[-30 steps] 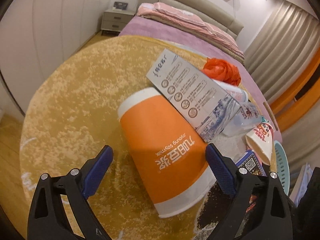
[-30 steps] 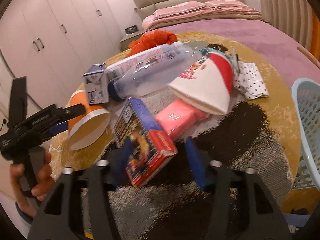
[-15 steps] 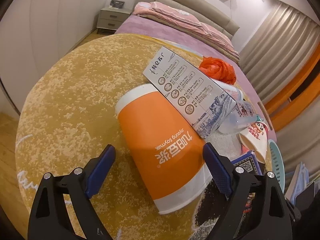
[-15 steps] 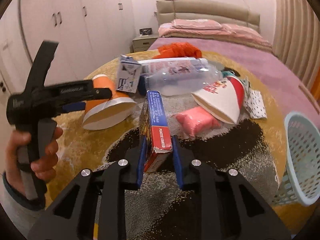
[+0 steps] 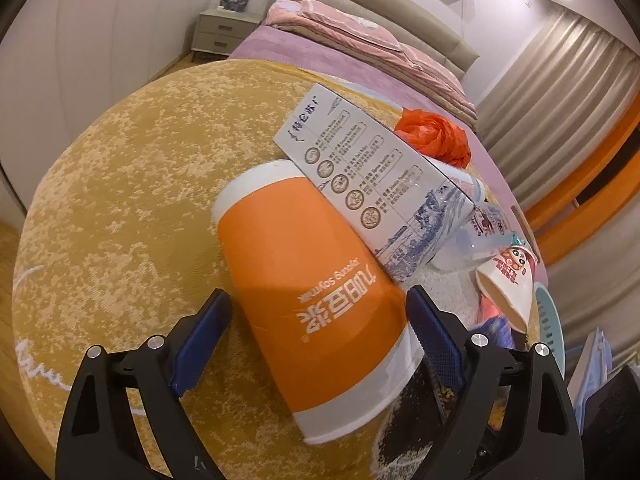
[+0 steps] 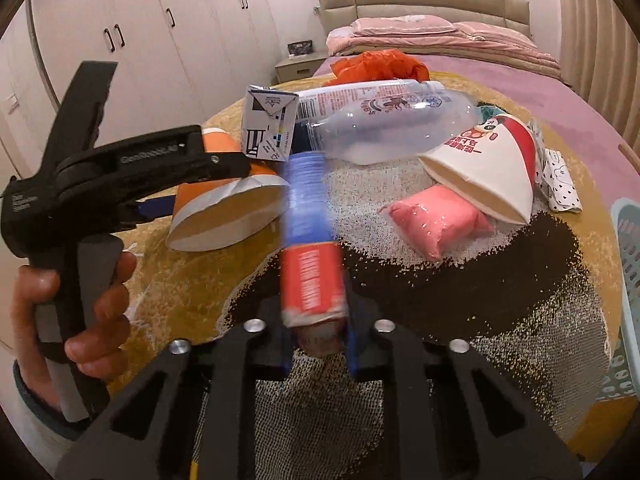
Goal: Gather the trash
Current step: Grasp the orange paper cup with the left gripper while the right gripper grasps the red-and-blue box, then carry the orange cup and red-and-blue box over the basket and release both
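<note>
An orange paper cup (image 5: 320, 292) lies on its side on the round yellow rug (image 5: 120, 200). My left gripper (image 5: 316, 328) is open, with one finger on each side of the cup's wide end. The cup also shows in the right wrist view (image 6: 224, 216), where the left gripper (image 6: 132, 172) is beside it. My right gripper (image 6: 316, 336) is shut on a red and blue box (image 6: 310, 248) and holds it above the rug. A white milk carton (image 5: 372, 188) leans on the cup.
A clear plastic bottle (image 6: 384, 120), a white and red paper cup (image 6: 492, 160), a pink packet (image 6: 436, 220), a patterned wrapper (image 6: 560, 180) and an orange plastic bag (image 6: 380, 64) lie on the rug. A light blue basket (image 6: 628, 280) stands at the right. A bed (image 6: 460, 40) is behind.
My right gripper closed on the red and blue box and lifted it off the rug. My left gripper moved forward around the orange cup.
</note>
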